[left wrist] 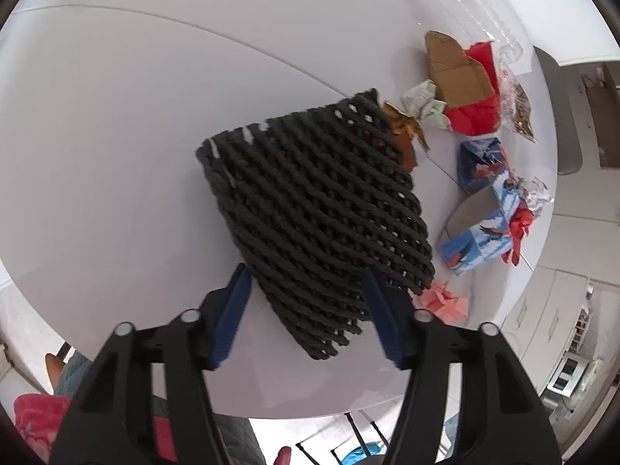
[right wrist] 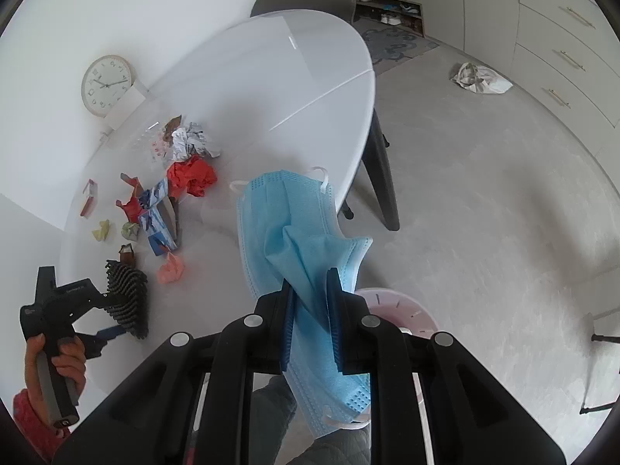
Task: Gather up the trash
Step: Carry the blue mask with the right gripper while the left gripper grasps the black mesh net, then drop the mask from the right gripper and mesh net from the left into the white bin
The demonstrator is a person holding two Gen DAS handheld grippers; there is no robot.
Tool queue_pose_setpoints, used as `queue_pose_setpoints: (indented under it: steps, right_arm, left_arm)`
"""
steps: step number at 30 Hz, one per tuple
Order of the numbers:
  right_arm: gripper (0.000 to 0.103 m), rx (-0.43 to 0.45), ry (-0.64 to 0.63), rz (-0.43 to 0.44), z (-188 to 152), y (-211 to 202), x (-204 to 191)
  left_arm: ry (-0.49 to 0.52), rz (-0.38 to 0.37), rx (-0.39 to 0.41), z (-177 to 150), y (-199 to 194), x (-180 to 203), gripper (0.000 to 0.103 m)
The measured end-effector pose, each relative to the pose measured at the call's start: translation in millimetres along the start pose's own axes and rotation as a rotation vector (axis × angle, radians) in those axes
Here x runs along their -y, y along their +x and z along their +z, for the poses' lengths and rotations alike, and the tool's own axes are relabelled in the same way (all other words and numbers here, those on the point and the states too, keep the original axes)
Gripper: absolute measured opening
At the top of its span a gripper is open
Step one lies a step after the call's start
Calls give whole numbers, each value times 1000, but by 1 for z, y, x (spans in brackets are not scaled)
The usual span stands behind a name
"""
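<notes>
My right gripper (right wrist: 310,290) is clamped on a blue face mask (right wrist: 294,232) above the pink bin (right wrist: 403,310), my left gripper (left wrist: 306,286) straddles the black woven mat (left wrist: 310,201) with pads not clearly pressing, while crumpled wrappers (right wrist: 186,178) litter the white table (right wrist: 294,77) beyond.

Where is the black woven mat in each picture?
Left wrist view: the black woven mat fills the middle, between the left gripper fingers.
Right wrist view: the mat is small, at the lower left, on the white table.
Shared landmark: the pink crumpled paper beside the mat.
</notes>
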State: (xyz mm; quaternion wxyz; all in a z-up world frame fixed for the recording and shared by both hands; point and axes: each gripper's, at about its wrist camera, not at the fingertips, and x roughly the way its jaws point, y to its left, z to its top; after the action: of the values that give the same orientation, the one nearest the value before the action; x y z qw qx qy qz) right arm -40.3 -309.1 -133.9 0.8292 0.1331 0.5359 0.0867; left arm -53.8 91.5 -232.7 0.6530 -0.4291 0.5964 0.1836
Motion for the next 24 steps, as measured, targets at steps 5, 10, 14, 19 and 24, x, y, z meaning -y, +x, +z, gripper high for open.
queue_pose_setpoints:
  steps: [5,10,14,19,24]
  right_arm:
    - [18,-5,3,-12,-9,-1,4]
    - [18,-14,-8,-20,-16,1,3]
    - [18,-20,-20,-27,-20,2,2]
    - [18,-27,-21,-35,-25,2,3]
    - [18,-22,-28,-44,-29,-1,4]
  left_arm:
    - [67,-18,3,0,0,24,39]
    - [119,-49,0,0,-5,40,30]
    - [147,-78,-2,-2,-14,25,28]
    - [196,-103,-1,-8,-26,26,25]
    - [230,-137,-21,-17,-40,20,23]
